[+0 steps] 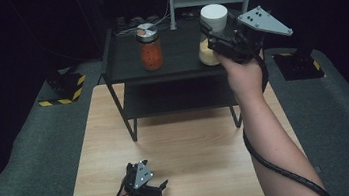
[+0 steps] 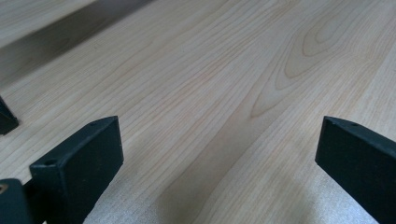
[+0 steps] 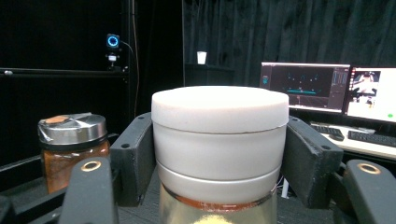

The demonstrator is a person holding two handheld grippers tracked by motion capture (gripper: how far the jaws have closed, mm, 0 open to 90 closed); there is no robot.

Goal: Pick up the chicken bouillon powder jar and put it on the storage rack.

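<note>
No readable writing. Two jars: white-lidded jar [image 3: 219, 154] clamped in right gripper [image 1: 216, 40]; silver-lidded jar [image 1: 149, 46] on shelf [image 1: 178, 64]. Left gripper [image 2: 219, 154] spread apart over table [image 1: 188, 146].

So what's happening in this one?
A person's right gripper is shut on a white-lidded jar, gripping it at the lid, over the right end of a black shelf that stands on the wooden table. A second jar with a metal lid and reddish contents stands on the shelf. The left gripper rests open on the table, holding nothing.
</note>
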